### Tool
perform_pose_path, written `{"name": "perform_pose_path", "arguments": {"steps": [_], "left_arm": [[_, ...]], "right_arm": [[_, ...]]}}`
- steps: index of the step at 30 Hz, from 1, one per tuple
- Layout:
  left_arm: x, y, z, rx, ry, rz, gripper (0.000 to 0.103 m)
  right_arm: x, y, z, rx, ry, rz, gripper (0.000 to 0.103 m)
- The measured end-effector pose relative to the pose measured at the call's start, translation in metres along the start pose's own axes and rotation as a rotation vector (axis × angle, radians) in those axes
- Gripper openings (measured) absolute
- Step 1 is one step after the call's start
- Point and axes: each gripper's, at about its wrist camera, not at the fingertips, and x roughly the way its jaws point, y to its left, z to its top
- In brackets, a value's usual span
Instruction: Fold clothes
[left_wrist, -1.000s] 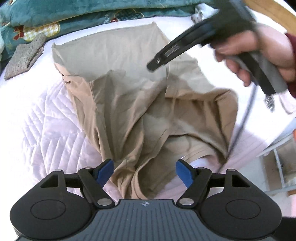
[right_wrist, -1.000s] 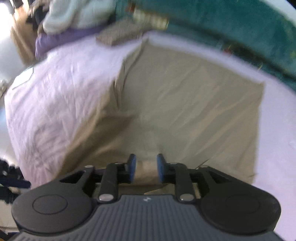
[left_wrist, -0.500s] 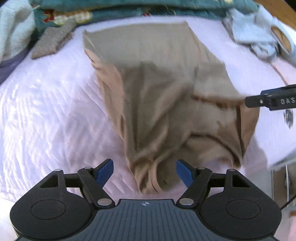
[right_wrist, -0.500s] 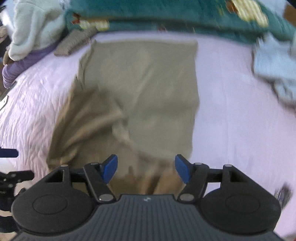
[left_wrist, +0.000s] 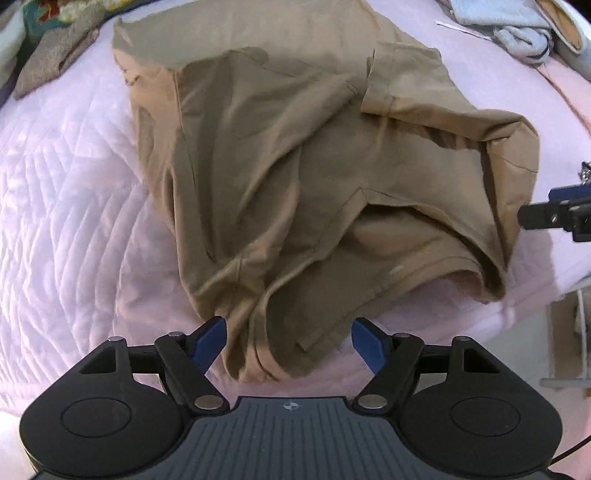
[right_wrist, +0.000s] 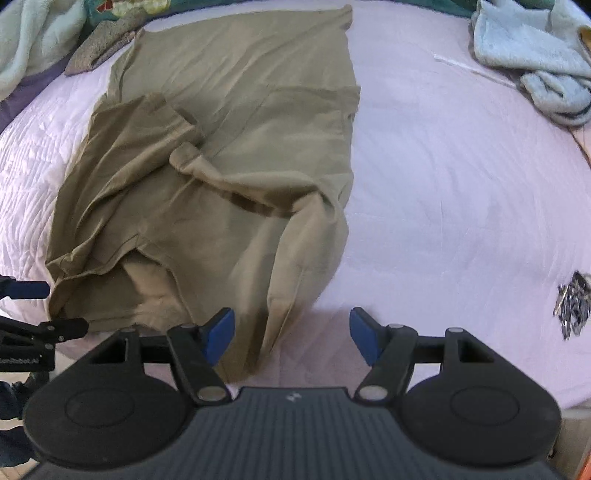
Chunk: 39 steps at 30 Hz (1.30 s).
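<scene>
A tan T-shirt (left_wrist: 303, 177) lies rumpled on a pale pink quilted bed (left_wrist: 62, 206), its near half bunched in folds and its far part spread flat. In the right wrist view the same T-shirt (right_wrist: 221, 177) fills the left middle. My left gripper (left_wrist: 290, 341) is open just above the shirt's near hem, blue pads apart, nothing between them. My right gripper (right_wrist: 291, 336) is open over the shirt's near right corner and bare quilt. The right gripper's tip (left_wrist: 554, 214) shows at the left wrist view's right edge beside the shirt. The left gripper's tip (right_wrist: 33, 310) shows at far left.
A teal patterned duvet (right_wrist: 125, 7) and a brown knitted cloth (left_wrist: 48, 62) lie at the back left. Light blue fleecy garments (right_wrist: 535, 55) sit at the back right. A bunch of keys (right_wrist: 572, 302) rests on the quilt (right_wrist: 461, 184) at right. The bed's edge drops off near right (left_wrist: 569, 314).
My right gripper opened and let go of the shirt, then drew back to the near side. The left gripper dropped closer to the shirt's near hem, still open.
</scene>
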Motion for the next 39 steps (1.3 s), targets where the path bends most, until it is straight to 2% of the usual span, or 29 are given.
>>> {"name": "perform_pose_path", "arguments": {"steps": [3, 11, 16, 17, 18, 19, 20, 21, 22, 23, 26, 30, 39], "left_arm": [[0.007, 0.003, 0.004, -0.034, 0.0, 0.011, 0.075], [0.026, -0.006, -0.002, -0.016, 0.017, 0.05, 0.076], [0.027, -0.012, -0.006, -0.023, 0.014, 0.06, 0.074], [0.026, -0.014, -0.007, -0.021, 0.007, 0.053, 0.068], [0.025, -0.015, -0.008, -0.019, 0.001, 0.042, 0.063], [0.024, -0.017, -0.009, -0.015, -0.006, 0.034, 0.055], [0.023, -0.017, -0.01, -0.011, -0.013, 0.032, 0.05], [0.022, -0.017, -0.01, -0.012, -0.018, 0.04, 0.038], [0.022, -0.017, -0.01, -0.019, -0.018, 0.059, 0.019], [0.022, -0.015, -0.009, -0.031, -0.018, 0.067, 0.015], [0.02, -0.007, -0.009, -0.064, -0.017, 0.042, 0.009], [0.016, -0.007, -0.012, -0.04, -0.022, 0.038, 0.007], [-0.008, -0.008, -0.017, -0.079, -0.079, 0.048, 0.005]], "right_arm": [[0.008, -0.002, 0.002, 0.011, -0.009, 0.008, 0.069], [0.032, 0.007, 0.011, -0.036, 0.001, 0.016, 0.069], [0.036, 0.007, 0.009, -0.055, 0.0, 0.057, 0.067], [0.036, 0.006, 0.009, -0.059, -0.001, 0.065, 0.056], [0.037, 0.006, 0.009, -0.063, -0.003, 0.074, 0.018], [0.037, 0.006, 0.008, -0.067, -0.004, 0.082, 0.003], [0.038, 0.006, 0.008, -0.071, -0.005, 0.09, 0.004], [0.038, 0.006, 0.008, -0.075, -0.007, 0.099, 0.003], [0.039, 0.006, 0.008, -0.079, -0.008, 0.107, 0.003], [0.038, 0.005, 0.007, -0.085, -0.009, 0.113, 0.003], [0.035, 0.002, 0.008, -0.084, -0.013, 0.12, 0.003], [0.03, -0.003, 0.008, -0.073, -0.018, 0.128, 0.003], [0.024, -0.013, 0.007, -0.075, -0.031, 0.133, 0.003]]}}
